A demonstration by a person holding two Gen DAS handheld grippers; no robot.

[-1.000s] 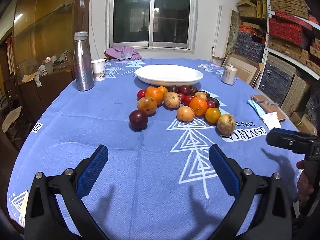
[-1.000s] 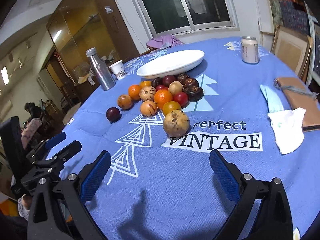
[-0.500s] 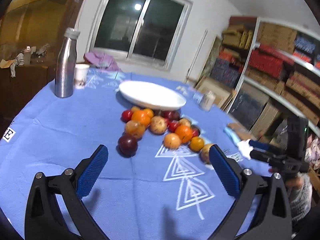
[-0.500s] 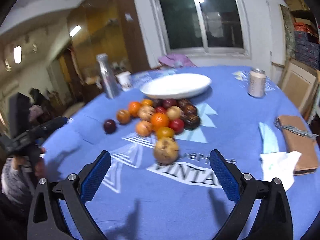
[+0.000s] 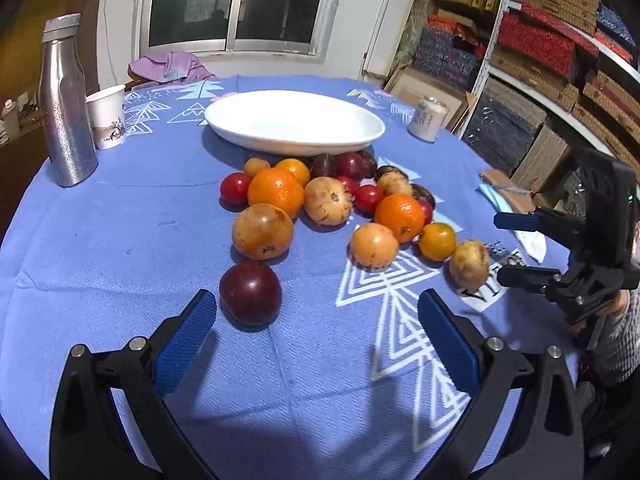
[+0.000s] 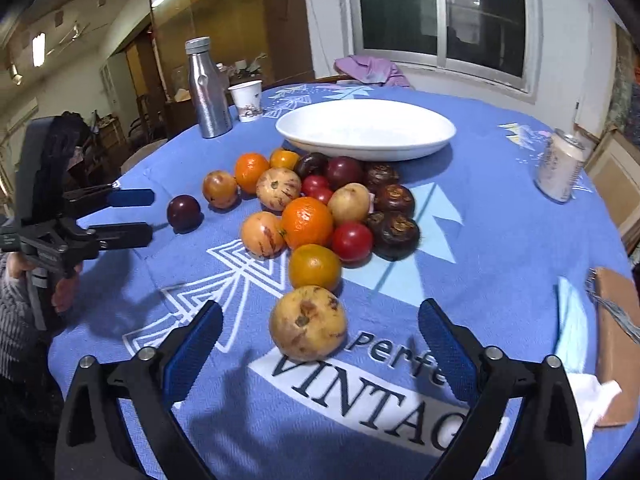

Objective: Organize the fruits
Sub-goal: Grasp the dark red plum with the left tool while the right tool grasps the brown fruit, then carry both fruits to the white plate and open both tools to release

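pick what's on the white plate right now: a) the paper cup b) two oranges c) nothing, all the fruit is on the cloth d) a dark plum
c: the white plate is bare inside, and the fruit pile lies on the blue tablecloth in front of it, with the paper cup off to the side by the steel bottle.

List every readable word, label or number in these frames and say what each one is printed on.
"Perfe", cut off by the right tool's finger: blue tablecloth, right wrist view.
"VINTAG", last letter hidden: white band on the same cloth.
Can: print too blurred to read.
Paper cup: a picture only, no legible words.
Shelf boxes: nothing readable.
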